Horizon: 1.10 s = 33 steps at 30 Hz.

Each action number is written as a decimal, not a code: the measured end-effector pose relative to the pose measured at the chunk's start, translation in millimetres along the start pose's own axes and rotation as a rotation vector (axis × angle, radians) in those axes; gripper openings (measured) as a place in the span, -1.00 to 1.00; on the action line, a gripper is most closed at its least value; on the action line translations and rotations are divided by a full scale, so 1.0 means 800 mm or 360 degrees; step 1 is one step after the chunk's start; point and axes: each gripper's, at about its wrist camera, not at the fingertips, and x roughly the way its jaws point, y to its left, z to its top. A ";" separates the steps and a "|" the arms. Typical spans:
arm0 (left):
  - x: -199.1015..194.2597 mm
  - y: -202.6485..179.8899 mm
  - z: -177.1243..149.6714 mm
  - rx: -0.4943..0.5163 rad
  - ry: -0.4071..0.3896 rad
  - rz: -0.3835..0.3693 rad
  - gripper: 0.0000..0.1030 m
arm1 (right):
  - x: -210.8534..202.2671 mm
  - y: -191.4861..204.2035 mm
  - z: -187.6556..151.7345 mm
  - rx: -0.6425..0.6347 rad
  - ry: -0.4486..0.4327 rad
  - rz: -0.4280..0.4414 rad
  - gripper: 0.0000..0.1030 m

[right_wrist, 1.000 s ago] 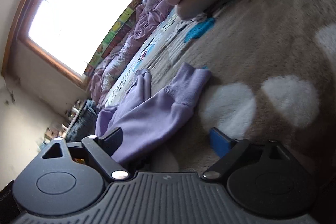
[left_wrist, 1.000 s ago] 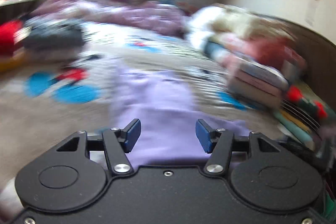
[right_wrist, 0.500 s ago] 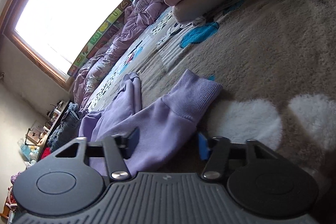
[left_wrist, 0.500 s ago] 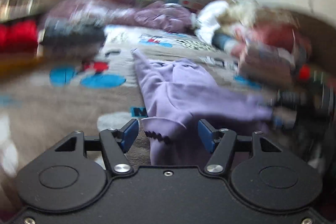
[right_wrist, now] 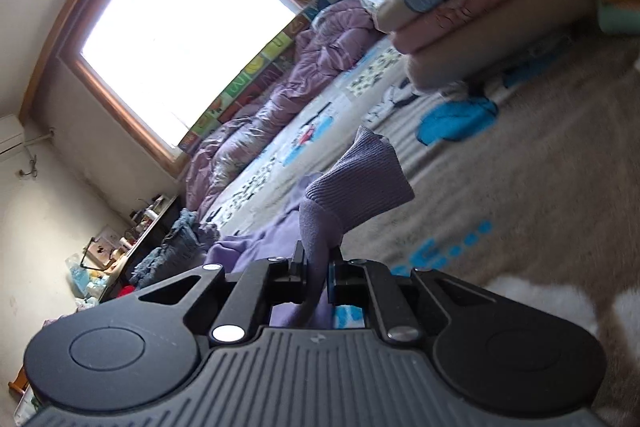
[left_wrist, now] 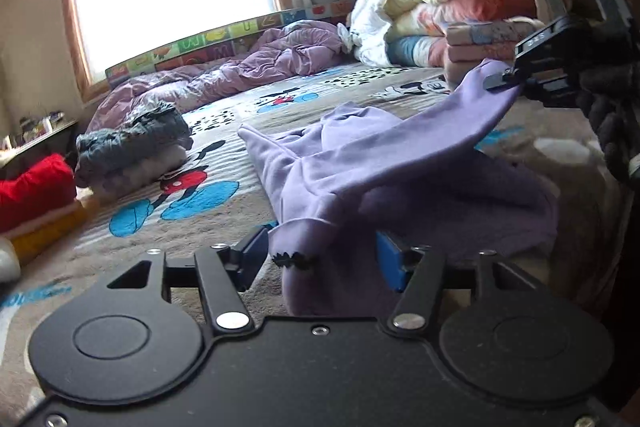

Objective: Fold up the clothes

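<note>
Our left gripper (left_wrist: 322,259), jaws just closing, straddles the purple garment (left_wrist: 400,163) (right gripper (left_wrist: 500,79) lifts its sleeve).

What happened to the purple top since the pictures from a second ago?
The right gripper has just closed on the purple top's sleeve and lifted it off the blanket. The left gripper came down around the hem, its jaws closing but not yet pinching. The folded piles and grey clothes stayed put.

Right hand-held gripper (right_wrist: 318,269) has just clamped shut; left hand-held gripper (left_wrist: 320,261) half-open, jaws just narrowing
</note>
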 end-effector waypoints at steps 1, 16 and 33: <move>0.003 -0.002 0.000 0.0015 0.0014 0.0005 -0.25 | -0.002 0.002 0.003 -0.0009 -0.0009 0.0013 -0.79; 0.033 -0.061 -0.026 0.0561 0.0145 0.0090 -0.72 | -0.018 -0.010 0.015 0.0012 -0.0057 0.0069 -0.80; 0.006 -0.023 0.005 0.0307 0.0168 -0.0075 -0.45 | 0.009 -0.074 -0.023 0.0186 0.0120 -0.0096 -0.79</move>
